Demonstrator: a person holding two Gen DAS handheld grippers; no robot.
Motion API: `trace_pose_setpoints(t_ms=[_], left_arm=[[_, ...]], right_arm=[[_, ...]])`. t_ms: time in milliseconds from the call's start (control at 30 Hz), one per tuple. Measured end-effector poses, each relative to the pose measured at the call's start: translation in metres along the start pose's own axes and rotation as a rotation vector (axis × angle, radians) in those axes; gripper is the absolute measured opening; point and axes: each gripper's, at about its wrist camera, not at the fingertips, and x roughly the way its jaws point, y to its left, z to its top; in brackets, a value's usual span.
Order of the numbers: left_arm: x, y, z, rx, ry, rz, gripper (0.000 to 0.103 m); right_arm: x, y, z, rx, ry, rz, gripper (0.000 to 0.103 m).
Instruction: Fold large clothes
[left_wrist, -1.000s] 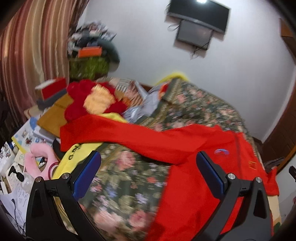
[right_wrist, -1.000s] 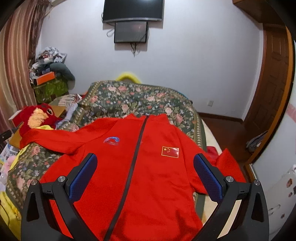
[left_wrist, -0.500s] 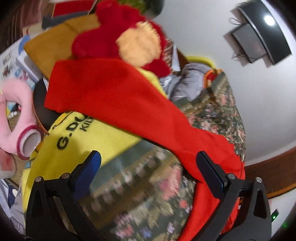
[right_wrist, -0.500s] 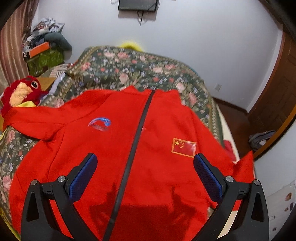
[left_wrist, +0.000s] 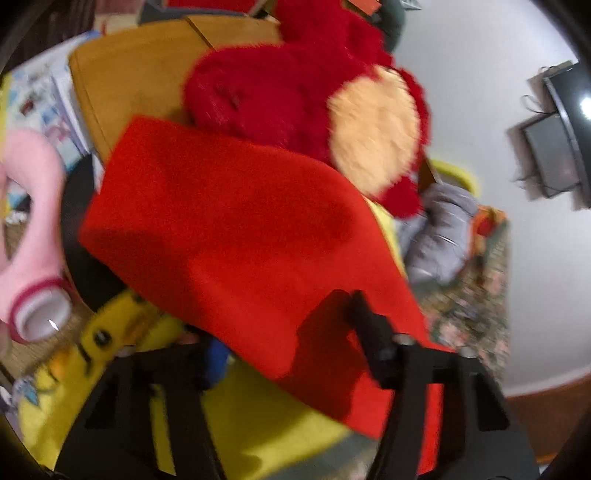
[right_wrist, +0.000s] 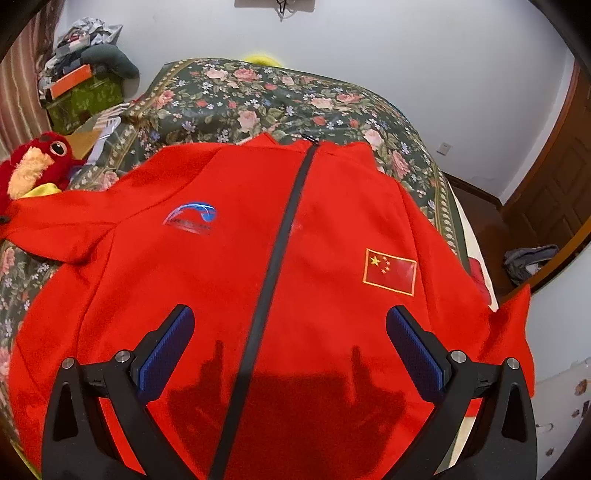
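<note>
One soft red jacket (right_wrist: 280, 280), flat.

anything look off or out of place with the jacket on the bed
The red jacket lies flat and zipped on the floral bedspread, but both sleeves spill off it. One sleeve drapes over the clutter beside the bed, against the red plush toy; the other hangs over the opposite edge.

jacket (right_wrist: 295, 277) lies spread on the bed (right_wrist: 258, 99); plush toy (right_wrist: 33, 166) sits left, beside its sleeve (left_wrist: 229, 229).
</note>
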Motion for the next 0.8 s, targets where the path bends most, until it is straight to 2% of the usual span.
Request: trace_pose_setpoints(t_ms=[33, 100, 167, 233, 300, 367, 567, 667, 800], left_arm=[[-0.001, -0.002, 0.002, 0.004, -0.017, 0.031, 0.038], [-0.008, -0.011, 0.004, 0.042, -0.061, 0.113, 0.007], [-0.02, -0.032, 0.001, 0.154, -0.111, 0.185, 0.006], [-0.041, -0.067, -0.007, 0.318, -0.201, 0.244, 0.005], [-0.063, -0.095, -0.015, 0.439, -0.274, 0.246, 0.004], [-0.082, -0.123, -0.024, 0.513, -0.301, 0.206, 0.004], [-0.14, -0.229, -0.066, 0.67, -0.346, -0.023, 0.004], [-0.158, -0.277, -0.097, 0.722, -0.33, -0.144, 0.004], [-0.168, -0.334, -0.147, 0.808, -0.298, -0.257, 0.004]], right_arm=[[-0.003, -0.003, -0.001, 0.004, -0.001, -0.002, 0.103], [-0.008, -0.007, -0.003, 0.011, -0.004, -0.005, 0.103], [-0.013, -0.014, -0.006, 0.018, -0.002, -0.011, 0.103], [-0.016, -0.02, -0.008, 0.025, 0.003, -0.022, 0.103], [-0.02, -0.025, -0.011, 0.035, 0.004, -0.027, 0.103], [-0.024, -0.032, -0.013, 0.046, 0.003, -0.028, 0.103], [-0.038, -0.053, -0.019, 0.069, -0.027, -0.036, 0.103], [-0.043, -0.064, -0.023, 0.073, -0.042, -0.034, 0.103], [-0.048, -0.08, -0.031, 0.074, -0.057, -0.031, 0.103]])
